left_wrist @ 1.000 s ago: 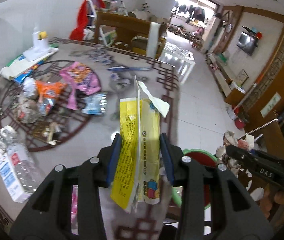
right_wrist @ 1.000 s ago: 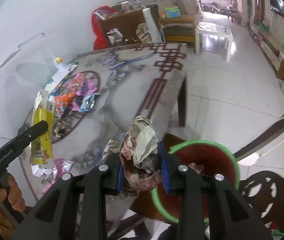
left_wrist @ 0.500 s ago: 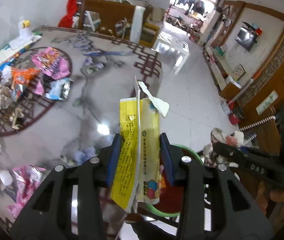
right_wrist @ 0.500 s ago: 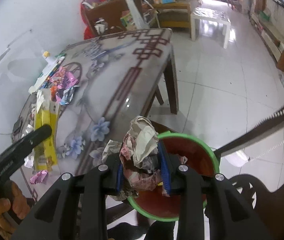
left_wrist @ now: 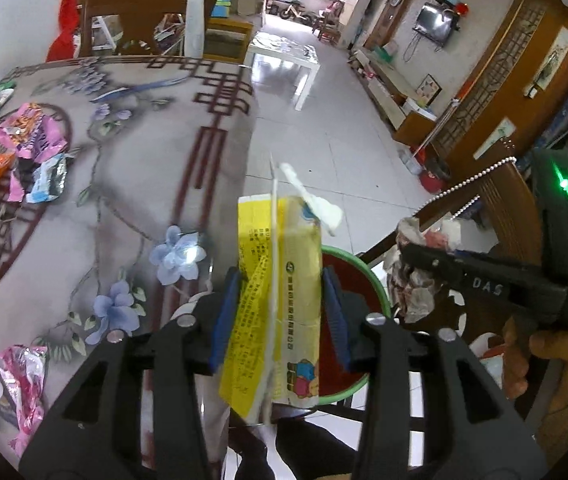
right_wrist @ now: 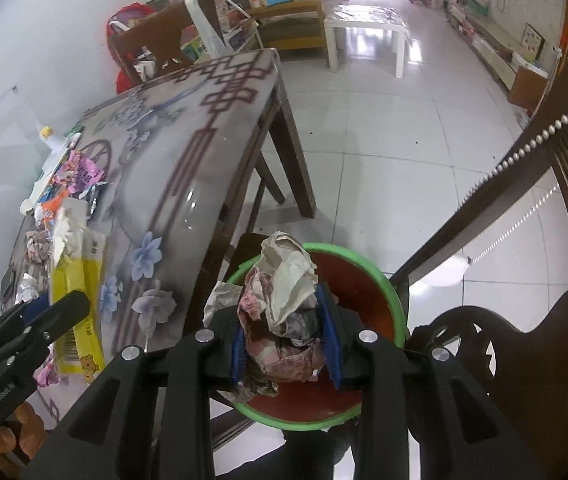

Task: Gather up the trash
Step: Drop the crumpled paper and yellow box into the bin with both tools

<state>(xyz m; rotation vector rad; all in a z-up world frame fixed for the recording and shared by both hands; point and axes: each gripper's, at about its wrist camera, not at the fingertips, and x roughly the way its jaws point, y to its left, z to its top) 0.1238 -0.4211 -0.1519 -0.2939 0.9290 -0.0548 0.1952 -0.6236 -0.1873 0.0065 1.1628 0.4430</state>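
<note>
white floor tiles [right_wrist: 384,152] spread beyond the floral worktop [left_wrist: 132,184]. left tool [left_wrist: 280,320], its jaws just easing apart, loosely flanks a yellow carton [left_wrist: 272,304]; right tool [right_wrist: 284,340] pinches crumpled paper [right_wrist: 284,300] above the green-rimmed bin [right_wrist: 388,288].

Round red bin with green rim [right_wrist: 384,280] open at top, mouth mostly free; crumpled paper wad [right_wrist: 284,304] in right tongs [right_wrist: 286,346] hangs over it. Glass-topped floral counter [right_wrist: 188,184] edge crowds bin at 9 o'clock. Dark carved wooden chair [right_wrist: 524,360] blocks 3 o'clock. Flattened yellow carton [left_wrist: 276,300] between left tongs [left_wrist: 280,320], jaws just opening, near rim. Wrapper pile [left_wrist: 24,152] clutters counter at 10 o'clock. White tiled floor [right_wrist: 384,140] clear at 12 o'clock.
</note>
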